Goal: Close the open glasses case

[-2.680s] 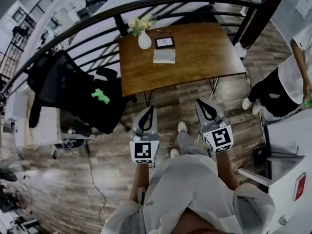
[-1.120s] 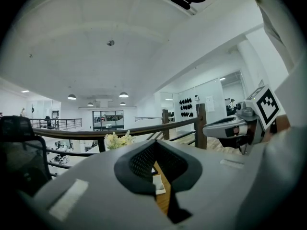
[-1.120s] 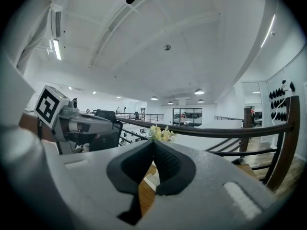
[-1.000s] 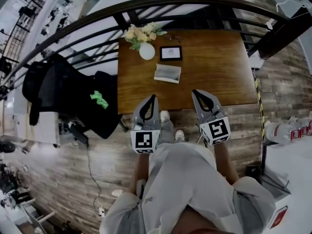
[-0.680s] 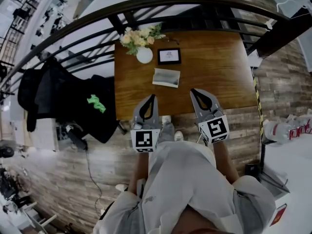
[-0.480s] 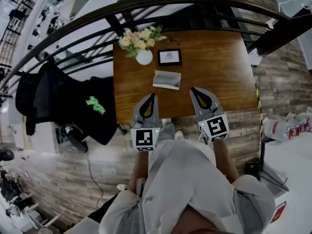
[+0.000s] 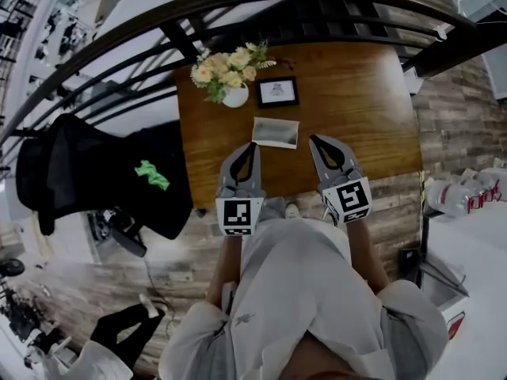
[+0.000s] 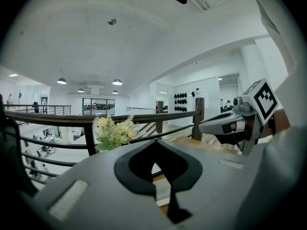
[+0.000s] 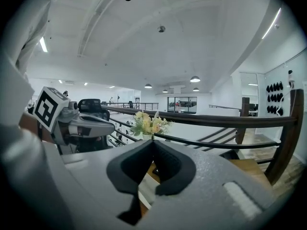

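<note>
Head view, near to far. At the bottom edge, the wearer's pale grey clothing (image 7: 301, 291) is seen, with both forearms extended forward. The left gripper (image 7: 246, 146) and the right gripper (image 7: 318, 139) are held side by side above the near edge of a brown wooden table (image 7: 372, 109), each carrying its marker cube at the rear. In both gripper views the jaws are shown brought together at the tips, with nothing held between them.

The open glasses case (image 7: 276, 132) lies on the table just beyond the gripper tips and between them, untouched by either. Farther back, a small dark picture frame (image 7: 276, 91) is placed, and to its left a white vase (image 7: 234, 96) of pale yellow flowers (image 7: 226, 66).

The table stands on a floor of wooden planks (image 7: 444, 101). Behind it, a dark curved railing (image 7: 119, 46) is seen, and beyond the railing an open white hall. A white ceiling (image 9: 158, 56) with round lamps is shown in the gripper views. Left of the table, a black chair (image 7: 71, 172) draped in black cloth with a green mark is seen. At the right, plastic bottles (image 7: 463, 195) lie by a white counter (image 7: 483, 291).
</note>
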Demonstrator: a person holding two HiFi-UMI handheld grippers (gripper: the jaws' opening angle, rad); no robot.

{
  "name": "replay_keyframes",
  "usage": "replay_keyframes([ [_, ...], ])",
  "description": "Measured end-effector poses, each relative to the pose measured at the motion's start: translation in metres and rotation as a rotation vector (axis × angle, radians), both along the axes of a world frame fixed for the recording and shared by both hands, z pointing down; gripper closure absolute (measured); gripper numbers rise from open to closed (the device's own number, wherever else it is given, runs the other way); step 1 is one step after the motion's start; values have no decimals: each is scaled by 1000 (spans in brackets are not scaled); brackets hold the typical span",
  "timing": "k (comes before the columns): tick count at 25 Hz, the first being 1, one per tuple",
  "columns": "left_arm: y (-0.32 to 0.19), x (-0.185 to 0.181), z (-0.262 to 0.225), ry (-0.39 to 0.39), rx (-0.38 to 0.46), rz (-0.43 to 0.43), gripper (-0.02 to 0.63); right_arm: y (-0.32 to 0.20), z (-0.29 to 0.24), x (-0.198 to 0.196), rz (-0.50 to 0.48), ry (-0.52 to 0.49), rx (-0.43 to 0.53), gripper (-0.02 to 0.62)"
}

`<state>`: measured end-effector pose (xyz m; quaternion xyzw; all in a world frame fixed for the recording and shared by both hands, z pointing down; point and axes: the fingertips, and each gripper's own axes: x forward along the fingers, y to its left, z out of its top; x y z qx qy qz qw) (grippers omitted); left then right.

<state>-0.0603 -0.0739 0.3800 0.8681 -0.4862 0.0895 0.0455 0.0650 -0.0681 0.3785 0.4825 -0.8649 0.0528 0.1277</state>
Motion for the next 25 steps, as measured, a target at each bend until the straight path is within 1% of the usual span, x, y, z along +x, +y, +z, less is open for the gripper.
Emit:
replay_keyframes([
  [8,-26,-6,32,22,-63,53,588,-25,24,-18,8,35,-61,592],
  [14,-35,-2,63,20,-119,98,588,-36,48,-21,14,75,-116,592],
  [20,-40,6,92,15,-173,118,588,-48,70,-22,-3,100,-154,592],
  [25,-45,17,113,8,-207,116,588,-58,89,-20,-27,114,-189,592],
])
